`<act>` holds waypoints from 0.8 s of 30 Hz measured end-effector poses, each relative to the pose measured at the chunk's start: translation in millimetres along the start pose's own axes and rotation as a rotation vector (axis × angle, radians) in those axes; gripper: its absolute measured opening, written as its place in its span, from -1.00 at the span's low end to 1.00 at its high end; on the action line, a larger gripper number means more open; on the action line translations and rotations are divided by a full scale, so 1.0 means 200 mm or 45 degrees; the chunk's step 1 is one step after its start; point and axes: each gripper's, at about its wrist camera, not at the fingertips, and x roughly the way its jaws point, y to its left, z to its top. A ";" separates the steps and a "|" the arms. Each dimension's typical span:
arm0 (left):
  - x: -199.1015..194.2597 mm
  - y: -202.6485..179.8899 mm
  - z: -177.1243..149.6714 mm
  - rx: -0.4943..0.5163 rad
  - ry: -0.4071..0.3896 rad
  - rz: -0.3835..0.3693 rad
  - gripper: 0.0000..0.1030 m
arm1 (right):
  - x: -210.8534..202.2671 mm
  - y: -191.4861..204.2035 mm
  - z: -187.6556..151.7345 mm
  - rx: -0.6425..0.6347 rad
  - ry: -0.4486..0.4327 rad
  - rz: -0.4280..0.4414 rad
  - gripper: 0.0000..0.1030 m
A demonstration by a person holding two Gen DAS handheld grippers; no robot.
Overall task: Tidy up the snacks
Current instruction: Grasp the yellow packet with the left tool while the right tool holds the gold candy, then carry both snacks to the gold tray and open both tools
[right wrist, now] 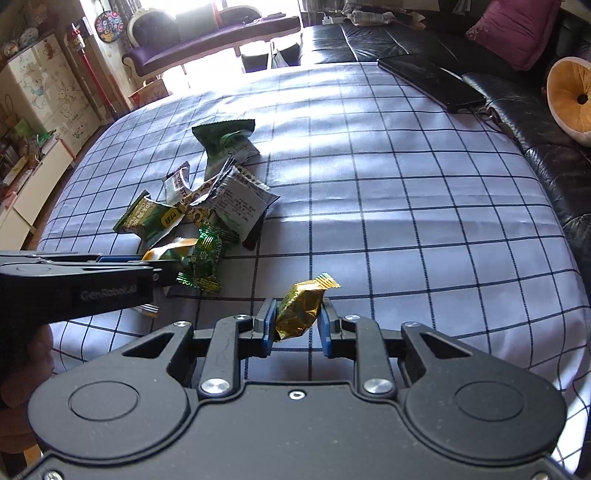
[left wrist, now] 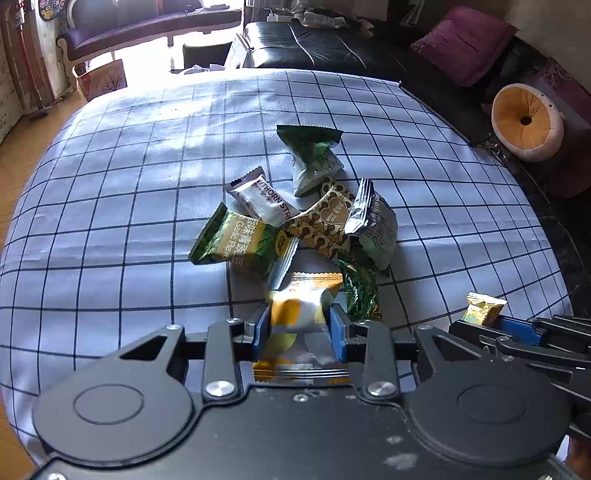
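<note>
The left gripper [left wrist: 299, 325] has its blue-padded fingers [left wrist: 338, 328] pressed against both sides of an orange-and-white snack packet [left wrist: 299, 306], which runs back between them toward the gripper body; seen from the right wrist view, the same gripper [right wrist: 162, 267] reaches in from the left edge with that packet [right wrist: 168, 253] at its tip; the right gripper [right wrist: 297, 325] holds a small gold-wrapped snack [right wrist: 301, 310] between its fingers [right wrist: 267, 325], the left pad pressed on the wrapper and the right pad at its far side, the packet tilted with its crimped end up and to the right; in the left wrist view this gold snack [left wrist: 482, 306] shows at the right edge, at the tip of the right gripper [left wrist: 495, 321]; just beyond the left fingers lies a dark green foil candy [left wrist: 360, 291], touching the heap of snacks; the heap sits near the middle of the checked tablecloth [left wrist: 110, 206] and includes a green garlic-flavour pea packet [left wrist: 236, 240], a white hawthorn strip packet [left wrist: 266, 199], a brown packet with a heart label [left wrist: 325, 221], a silvery packet [left wrist: 373, 221] leaning on it, and a dark green packet [left wrist: 314, 155] at the far side; these overlap or touch one another; past the far right edge of the table stand a black leather sofa [right wrist: 388, 40], a purple cushion [right wrist: 521, 29], and a round orange-centred cushion [right wrist: 570, 99]; a flat black object [right wrist: 432, 79] lies at the table's far right corner.
</note>
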 end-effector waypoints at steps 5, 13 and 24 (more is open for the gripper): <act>-0.17 0.00 -0.03 -0.039 -0.008 -0.007 -0.34 | -0.10 -0.04 -0.02 0.019 -0.031 0.013 -0.37; -0.51 -0.02 -0.13 -0.050 -0.063 -0.018 -0.34 | -0.33 -0.10 -0.10 0.038 -0.105 0.037 -0.37; -0.76 -0.10 -0.38 0.018 -0.042 -0.012 -0.34 | -0.61 -0.19 -0.28 0.039 -0.162 0.062 -0.37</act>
